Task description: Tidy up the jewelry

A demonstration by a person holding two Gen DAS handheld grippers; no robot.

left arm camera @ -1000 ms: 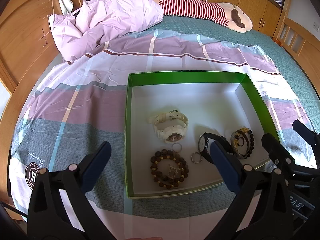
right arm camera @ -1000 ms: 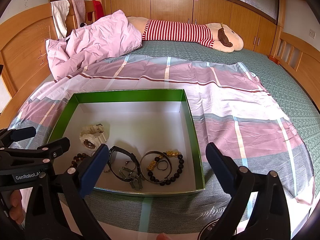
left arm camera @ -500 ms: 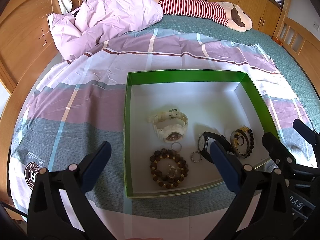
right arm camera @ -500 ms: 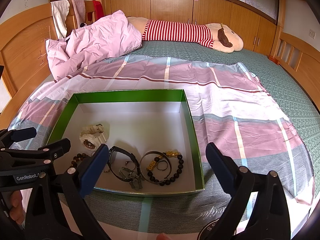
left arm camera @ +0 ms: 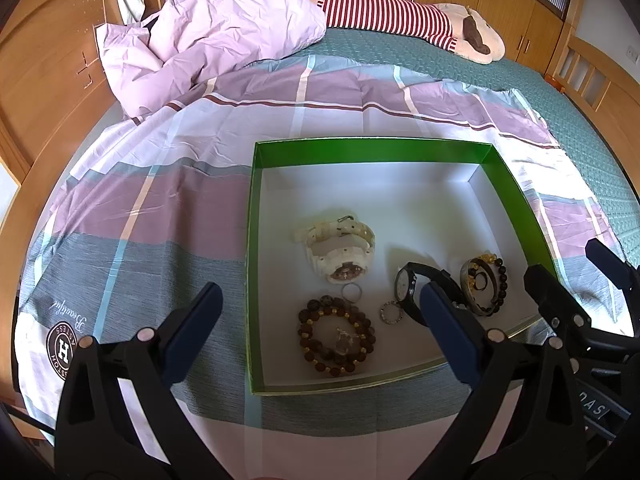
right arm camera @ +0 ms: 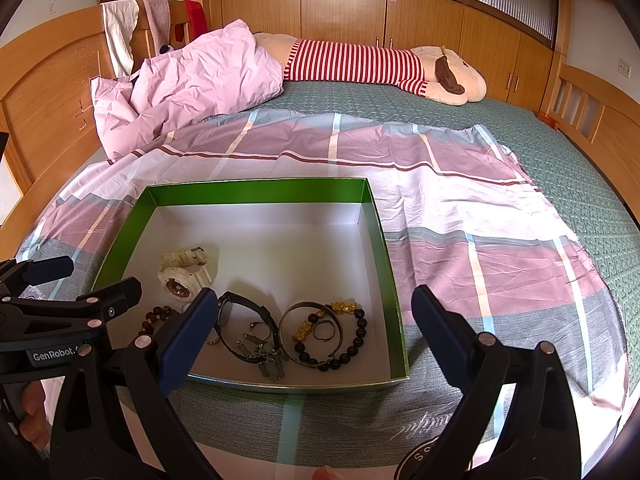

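Observation:
A green box (left arm camera: pixel 252 240) with a white floor lies on the bed; it also shows in the right wrist view (right arm camera: pixel 384 248). In it lie a white watch (left arm camera: pixel 340 252), a brown bead bracelet (left arm camera: pixel 336 336), a black watch (left arm camera: pixel 416 288), a black-and-gold bead bracelet with a bangle (left arm camera: pixel 484 284) and small rings (left arm camera: pixel 392 312). In the right wrist view I see the white watch (right arm camera: pixel 184 272), black watch (right arm camera: pixel 248 324) and bead bracelet (right arm camera: pixel 344 336). My left gripper (left arm camera: pixel 316 320) is open and empty over the box's near edge. My right gripper (right arm camera: pixel 312 324) is open and empty beside it.
The box rests on a pink, grey and white checked sheet (right arm camera: pixel 460 200) over a green bedspread (right arm camera: pixel 580 160). A crumpled pink duvet (right arm camera: pixel 192 80) and a striped plush toy (right arm camera: pixel 380 64) lie at the back. Wooden bed frame and cupboards surround the bed.

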